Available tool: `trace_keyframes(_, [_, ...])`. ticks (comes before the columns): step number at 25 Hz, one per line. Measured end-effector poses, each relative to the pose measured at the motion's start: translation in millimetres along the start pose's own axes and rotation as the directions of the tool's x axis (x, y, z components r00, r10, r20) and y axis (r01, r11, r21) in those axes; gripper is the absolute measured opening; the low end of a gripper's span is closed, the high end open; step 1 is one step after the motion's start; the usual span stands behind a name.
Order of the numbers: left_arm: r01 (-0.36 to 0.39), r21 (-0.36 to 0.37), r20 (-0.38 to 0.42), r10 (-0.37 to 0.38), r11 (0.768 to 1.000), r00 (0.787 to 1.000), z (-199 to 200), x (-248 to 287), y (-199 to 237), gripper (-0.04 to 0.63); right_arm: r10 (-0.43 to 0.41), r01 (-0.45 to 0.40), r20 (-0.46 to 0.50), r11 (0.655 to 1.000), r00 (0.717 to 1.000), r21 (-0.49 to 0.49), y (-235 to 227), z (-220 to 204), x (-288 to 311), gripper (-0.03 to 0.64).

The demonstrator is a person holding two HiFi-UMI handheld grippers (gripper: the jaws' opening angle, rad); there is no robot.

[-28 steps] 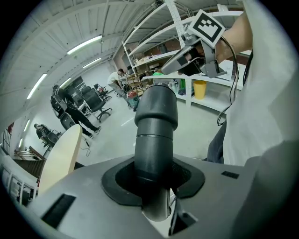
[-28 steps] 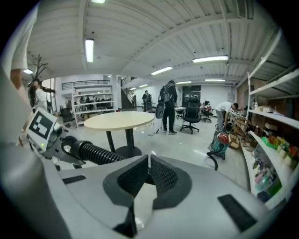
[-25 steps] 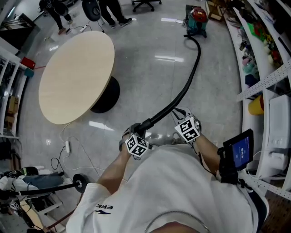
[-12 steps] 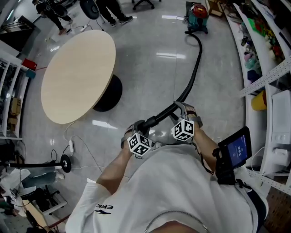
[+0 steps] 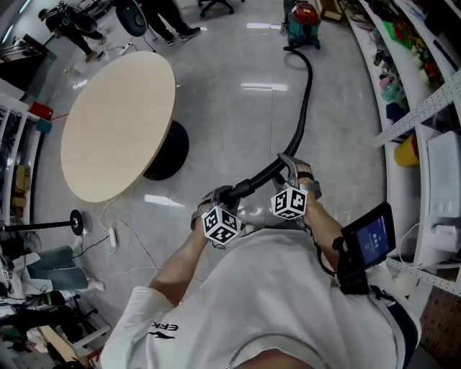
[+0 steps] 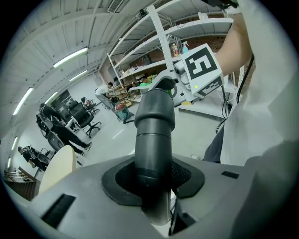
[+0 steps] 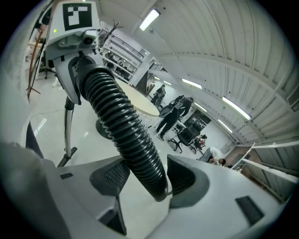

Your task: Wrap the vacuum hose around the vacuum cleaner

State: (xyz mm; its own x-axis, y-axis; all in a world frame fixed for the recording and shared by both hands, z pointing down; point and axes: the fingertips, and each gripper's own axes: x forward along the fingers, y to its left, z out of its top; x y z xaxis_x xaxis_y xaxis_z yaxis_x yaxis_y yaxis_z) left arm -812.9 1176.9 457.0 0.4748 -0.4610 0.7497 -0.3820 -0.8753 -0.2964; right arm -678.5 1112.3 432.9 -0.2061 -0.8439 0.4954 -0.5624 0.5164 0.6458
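The red and green vacuum cleaner (image 5: 301,20) stands far off at the top of the head view. Its black ribbed hose (image 5: 302,108) curves across the floor down to my hands. My left gripper (image 5: 222,198) is shut on the hose's smooth rigid end (image 6: 154,130), which stands upright between the pads. My right gripper (image 5: 288,169) sits further along the hose (image 7: 122,122). Its jaws have just been opening and now stand open. The ribbed hose passes between them with a gap at the left pad.
A round beige table (image 5: 115,122) on a black base stands to the left. White shelving (image 5: 421,108) lines the right side. A white cable (image 5: 122,234) lies on the floor at lower left. People (image 5: 72,21) and office chairs are at the far end.
My right gripper has rolled and let go of the ribbed hose, which still lies between its jaws. The left gripper has risen slightly with the hose end.
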Motion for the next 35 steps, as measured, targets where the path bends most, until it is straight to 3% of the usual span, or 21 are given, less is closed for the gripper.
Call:
trace_keyframes(14, [0.093,0.148,0.074,-0.104,0.985,0.992,83.0,40.1,-6.2,0.124,-0.140,0.148,-0.096,0.985,0.986,0.092,-64.2,-65.1,-35.6,0.218])
trace_keyframes(35, [0.188,0.312,0.132,-0.239,0.931,0.962,257.9,139.9,-27.9,0.124,-0.273,0.316,-0.237,0.934,0.932,0.169,-200.3,-203.7,-80.9,0.213])
